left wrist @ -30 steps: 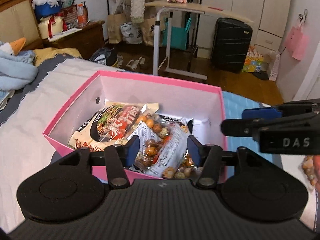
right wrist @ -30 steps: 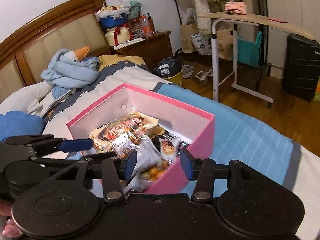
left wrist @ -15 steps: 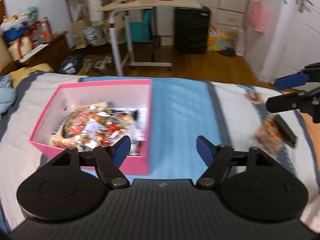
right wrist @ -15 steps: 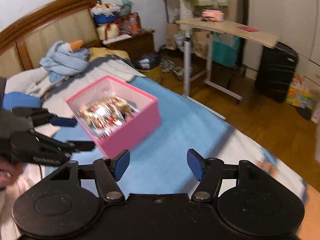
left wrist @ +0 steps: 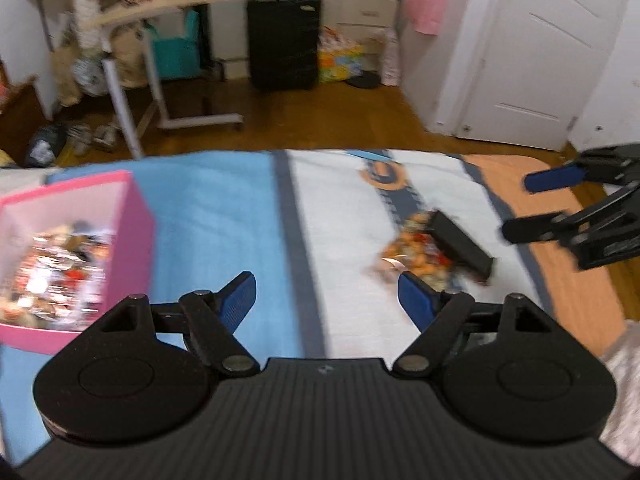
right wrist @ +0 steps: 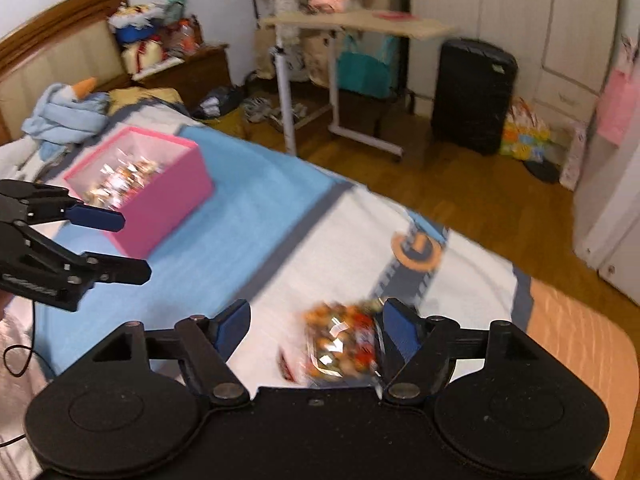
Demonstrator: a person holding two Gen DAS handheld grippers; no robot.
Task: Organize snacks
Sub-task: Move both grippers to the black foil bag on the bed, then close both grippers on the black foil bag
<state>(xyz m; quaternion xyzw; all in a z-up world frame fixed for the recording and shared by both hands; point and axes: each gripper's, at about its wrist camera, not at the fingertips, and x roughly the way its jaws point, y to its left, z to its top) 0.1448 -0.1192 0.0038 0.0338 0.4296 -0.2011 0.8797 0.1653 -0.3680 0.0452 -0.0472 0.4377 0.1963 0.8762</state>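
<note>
Both my grippers, left gripper [left wrist: 326, 294] and right gripper [right wrist: 316, 326], just spread wide, empty; snack bag [right wrist: 344, 340] lies lower-centre, pink box [right wrist: 160, 188] upper-left.

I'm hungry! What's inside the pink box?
The pink box holds a pile of shiny snack packets, orange, red and white. They are blurred, so kinds are unclear, and the top packets cover whatever lies beneath.
</note>
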